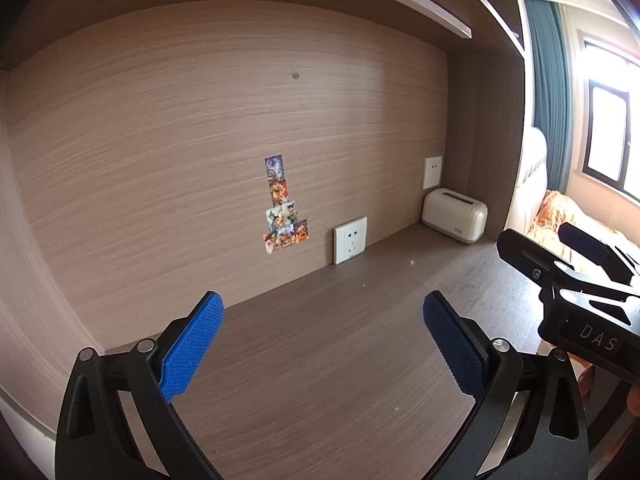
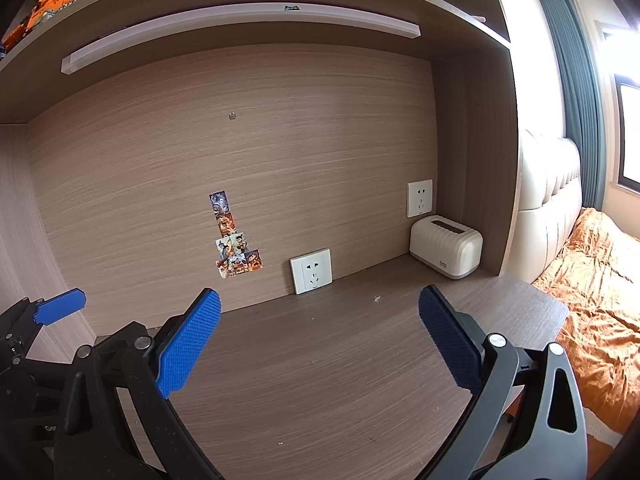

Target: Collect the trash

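My left gripper (image 1: 322,304) is open and empty above the brown wooden desk (image 1: 320,360). My right gripper (image 2: 320,302) is open and empty above the same desk (image 2: 320,360). A tiny pale scrap (image 1: 411,262) lies on the desk near the back wall; it also shows in the right wrist view (image 2: 377,299). A few smaller white specks (image 2: 281,443) lie on the desk nearer to me. The right gripper's body (image 1: 576,280) shows at the right edge of the left wrist view. The left gripper's blue finger (image 2: 60,306) shows at the left of the right wrist view.
A cream ribbed box with a slot on top (image 2: 446,246) stands in the desk's back right corner (image 1: 454,216). Two white wall sockets (image 2: 311,271) (image 2: 420,198) and several stickers (image 2: 234,240) sit on the back panel. A shelf with a light bar (image 2: 240,28) hangs overhead. A bed with orange bedding (image 2: 592,288) lies to the right.
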`<state>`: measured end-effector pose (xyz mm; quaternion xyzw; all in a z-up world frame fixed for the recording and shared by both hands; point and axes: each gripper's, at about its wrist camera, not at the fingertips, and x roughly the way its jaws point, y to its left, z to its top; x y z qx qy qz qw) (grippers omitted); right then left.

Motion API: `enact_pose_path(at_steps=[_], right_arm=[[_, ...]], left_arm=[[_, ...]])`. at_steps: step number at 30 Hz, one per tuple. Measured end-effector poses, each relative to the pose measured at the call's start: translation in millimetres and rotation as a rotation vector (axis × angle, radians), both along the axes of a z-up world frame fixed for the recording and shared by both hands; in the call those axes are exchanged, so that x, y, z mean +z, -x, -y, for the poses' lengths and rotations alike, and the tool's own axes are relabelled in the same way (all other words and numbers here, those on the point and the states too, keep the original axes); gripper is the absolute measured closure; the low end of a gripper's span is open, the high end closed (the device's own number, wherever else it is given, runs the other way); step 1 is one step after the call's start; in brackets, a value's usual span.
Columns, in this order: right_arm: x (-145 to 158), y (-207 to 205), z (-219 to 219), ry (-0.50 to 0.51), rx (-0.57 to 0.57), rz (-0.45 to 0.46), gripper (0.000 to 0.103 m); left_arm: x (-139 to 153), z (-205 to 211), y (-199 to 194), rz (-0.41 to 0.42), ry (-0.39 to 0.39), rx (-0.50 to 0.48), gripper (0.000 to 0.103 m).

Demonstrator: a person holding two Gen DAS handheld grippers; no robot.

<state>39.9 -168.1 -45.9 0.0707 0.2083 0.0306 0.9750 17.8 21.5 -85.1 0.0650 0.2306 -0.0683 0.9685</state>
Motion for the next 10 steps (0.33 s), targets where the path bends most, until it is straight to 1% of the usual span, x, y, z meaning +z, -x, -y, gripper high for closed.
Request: enact_pose_path(at_steps=[5,10], right_arm=[[-1.3,-2.8,1.6,0.001,-0.005,-0.006,0.004],[-4.3,-6.4,2.6,-0.001,-0.010,-0.017,0.004]], left_arm=[[-1.9,-0.2,-3.2,-0.006,-0.005,0.009,0.005],[-5.7,-1.5,-13.9,-0.039,0.002,0.008,0.005]])
